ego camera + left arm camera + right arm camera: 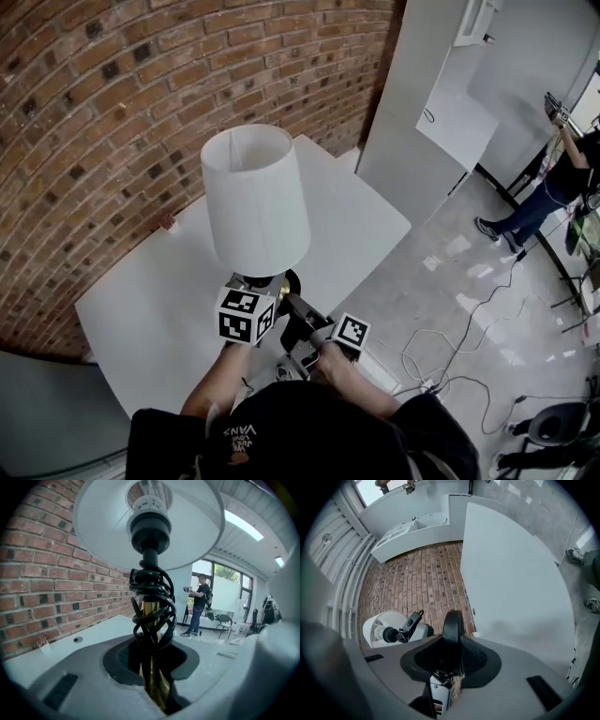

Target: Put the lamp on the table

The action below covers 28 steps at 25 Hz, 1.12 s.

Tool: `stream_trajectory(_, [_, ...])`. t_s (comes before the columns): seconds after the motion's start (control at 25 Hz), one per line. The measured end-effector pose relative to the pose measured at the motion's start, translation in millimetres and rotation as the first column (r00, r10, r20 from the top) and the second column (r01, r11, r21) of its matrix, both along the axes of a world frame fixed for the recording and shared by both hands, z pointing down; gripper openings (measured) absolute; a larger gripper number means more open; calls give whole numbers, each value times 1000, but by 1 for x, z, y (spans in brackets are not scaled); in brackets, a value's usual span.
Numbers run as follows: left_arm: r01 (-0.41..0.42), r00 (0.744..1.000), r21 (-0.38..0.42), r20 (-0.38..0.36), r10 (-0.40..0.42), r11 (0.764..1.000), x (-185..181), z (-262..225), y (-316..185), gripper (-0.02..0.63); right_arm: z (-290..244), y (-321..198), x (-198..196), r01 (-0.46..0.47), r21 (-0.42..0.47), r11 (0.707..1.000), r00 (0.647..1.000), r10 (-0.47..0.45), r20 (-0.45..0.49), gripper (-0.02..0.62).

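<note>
Lamp (255,197) is held in the air just inside the table's (141,319) near edge, about midway along it, and its base (453,630) is not yet set down. The left gripper (153,691) has its jaws closed narrowly on the brass stem (151,611), below a black cord (152,597) coiled round it. The right gripper (451,667) has its jaws set wider and clamps the black disc base by its rim, edge-on. I judge the main risk to be the base landing on its rim, not flat. With the big shade (197,522) high above, the lamp would then topple, and so close to the near edge it could go over onto the floor. The smooth stem could also slide or turn in the left grip. A loop of cord could slip free and catch under the base or on a jaw. The brick wall (94,112) along the far edge leaves little room if the shade swings that way. Count: one lamp, one shade, one cord, one table, two grippers, and one other person (553,178) standing well off.
</note>
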State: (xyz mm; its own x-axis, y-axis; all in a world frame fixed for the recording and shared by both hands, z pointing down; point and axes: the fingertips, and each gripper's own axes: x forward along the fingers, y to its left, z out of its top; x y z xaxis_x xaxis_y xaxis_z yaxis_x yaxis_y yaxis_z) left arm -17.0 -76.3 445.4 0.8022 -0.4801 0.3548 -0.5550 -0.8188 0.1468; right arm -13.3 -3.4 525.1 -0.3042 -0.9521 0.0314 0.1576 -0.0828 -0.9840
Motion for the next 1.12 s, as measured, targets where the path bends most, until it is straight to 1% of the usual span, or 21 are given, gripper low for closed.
stream_trajectory(0.2, [48, 999, 4, -1, -48, 999, 10, 2, -32, 80, 4, -34, 11, 56, 2, 998, 998, -56, 16, 109])
stream_trajectory(0.44, [158, 987, -29, -25, -159, 987, 26, 6, -85, 78, 6, -87, 38, 156, -1, 988, 987, -156, -35, 109])
stream_trajectory(0.56, [208, 978, -25, -29, -209, 978, 39, 5, -112, 75, 7, -115, 54, 193, -3, 981, 981, -193, -12, 109])
stream_trajectory(0.72, [247, 969, -27, -24, -247, 969, 60, 10, -144, 74, 12, -147, 77, 226, 5, 974, 974, -226, 9, 100])
stream_trajectory(0.88, [295, 954, -66, -41, -298, 953, 73, 22, -171, 74, 22, -174, 96, 266, -2, 964, 964, -266, -3, 104])
stream_trajectory(1.12, [360, 927, -133, -63, -370, 923, 83, 39, -205, 74, 32, -209, 122, 326, -11, 945, 942, -326, -82, 118])
